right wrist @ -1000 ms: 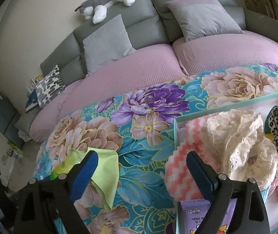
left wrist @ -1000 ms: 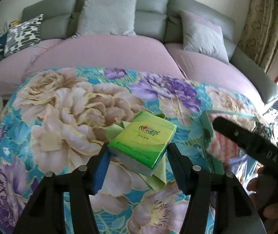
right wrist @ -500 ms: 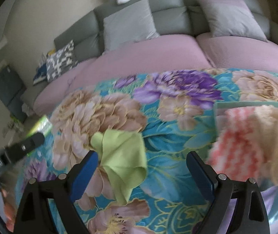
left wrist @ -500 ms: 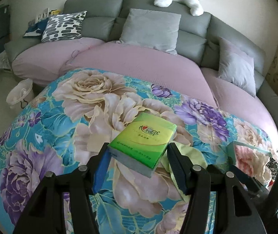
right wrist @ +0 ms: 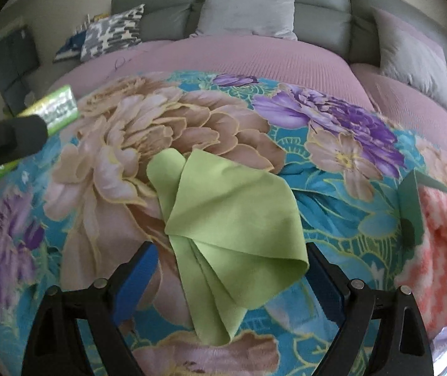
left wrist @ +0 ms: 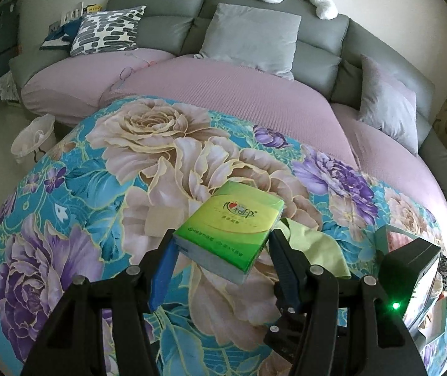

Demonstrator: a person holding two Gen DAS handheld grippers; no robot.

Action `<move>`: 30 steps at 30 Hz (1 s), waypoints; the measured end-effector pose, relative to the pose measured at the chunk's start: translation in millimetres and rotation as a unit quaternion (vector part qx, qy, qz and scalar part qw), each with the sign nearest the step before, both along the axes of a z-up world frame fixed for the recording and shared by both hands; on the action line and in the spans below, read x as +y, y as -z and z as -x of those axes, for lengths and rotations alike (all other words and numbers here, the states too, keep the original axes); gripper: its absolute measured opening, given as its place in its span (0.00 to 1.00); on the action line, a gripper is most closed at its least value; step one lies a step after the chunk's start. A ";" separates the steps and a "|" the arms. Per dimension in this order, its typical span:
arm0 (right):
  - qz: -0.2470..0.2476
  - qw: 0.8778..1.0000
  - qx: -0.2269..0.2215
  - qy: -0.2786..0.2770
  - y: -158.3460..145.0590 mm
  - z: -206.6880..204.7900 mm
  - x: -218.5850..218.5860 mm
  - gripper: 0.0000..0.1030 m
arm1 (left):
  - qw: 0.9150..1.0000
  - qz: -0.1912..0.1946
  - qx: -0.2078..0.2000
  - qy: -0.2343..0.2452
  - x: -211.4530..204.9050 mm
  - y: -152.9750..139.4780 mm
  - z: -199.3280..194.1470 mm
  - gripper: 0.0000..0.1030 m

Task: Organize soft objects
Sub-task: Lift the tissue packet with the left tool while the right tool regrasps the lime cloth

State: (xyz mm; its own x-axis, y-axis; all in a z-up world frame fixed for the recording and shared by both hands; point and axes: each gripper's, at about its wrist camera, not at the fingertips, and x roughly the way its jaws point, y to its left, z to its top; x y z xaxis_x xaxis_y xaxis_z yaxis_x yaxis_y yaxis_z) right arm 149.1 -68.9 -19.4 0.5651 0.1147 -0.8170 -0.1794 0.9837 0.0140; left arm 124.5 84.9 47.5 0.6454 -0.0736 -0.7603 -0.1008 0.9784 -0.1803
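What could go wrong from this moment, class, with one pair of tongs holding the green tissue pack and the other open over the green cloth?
1. The left tongs pinch only the near end of the tissue pack; most of it juts forward, so it may tilt or slip out.
2. The green cloth lies crumpled in layers between the open right tongs, so closing might catch only one fold, or the floral blanket beneath.

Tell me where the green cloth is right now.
In the right wrist view, the green cloth lies crumpled on the floral blanket, between the right tool's open fingers, left of the box.
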 end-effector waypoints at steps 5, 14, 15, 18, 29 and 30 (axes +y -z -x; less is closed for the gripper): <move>0.005 1.000 -0.008 0.005 1.4 -3.6 4.9 0.90 | 1.000 -0.008 0.021 -0.016 3.8 12.4 -5.9 0.59; -0.013 1.000 -0.026 0.011 -0.8 -7.1 1.6 0.57 | 0.999 -0.012 0.034 -0.013 0.7 21.4 -10.2 0.59; -0.017 0.999 -0.028 0.015 -1.8 -7.3 -0.9 0.54 | 0.999 -0.012 0.036 -0.012 0.0 22.1 -10.6 0.59; -0.030 0.999 -0.031 0.025 -2.5 -8.6 -7.4 0.44 | 0.999 -0.013 0.038 -0.009 -2.1 24.0 -11.7 0.59; -0.090 0.994 -0.046 0.045 -7.6 -6.3 -28.6 0.30 | 0.999 -0.016 0.033 0.001 -8.5 20.2 -10.8 0.59; -0.090 0.994 -0.049 0.044 -9.6 -5.5 -29.6 0.30 | 0.999 -0.015 0.032 0.002 -9.1 19.5 -10.7 0.59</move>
